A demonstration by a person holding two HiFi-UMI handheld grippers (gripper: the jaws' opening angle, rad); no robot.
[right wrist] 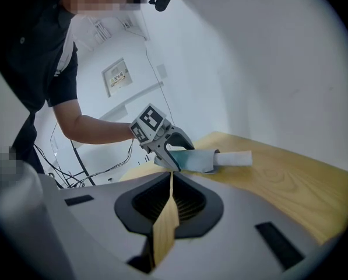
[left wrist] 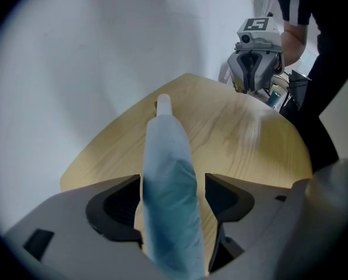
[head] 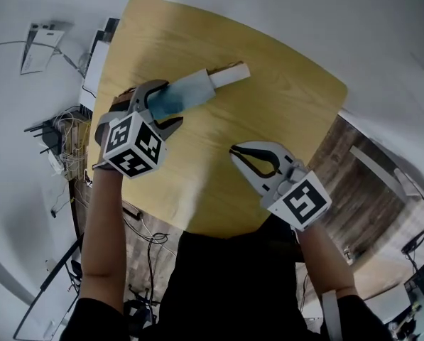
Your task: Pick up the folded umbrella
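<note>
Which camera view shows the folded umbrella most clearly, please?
The left gripper view: the folded umbrella runs large between open fingers. Head view shows it smaller, one end under the left gripper; right gripper view, distant.

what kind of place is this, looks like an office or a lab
Probably a workroom or lab rather than a home: a bare wooden table, loose cables trailing over the floor by a white wall, and a posted notice on a wall.
</note>
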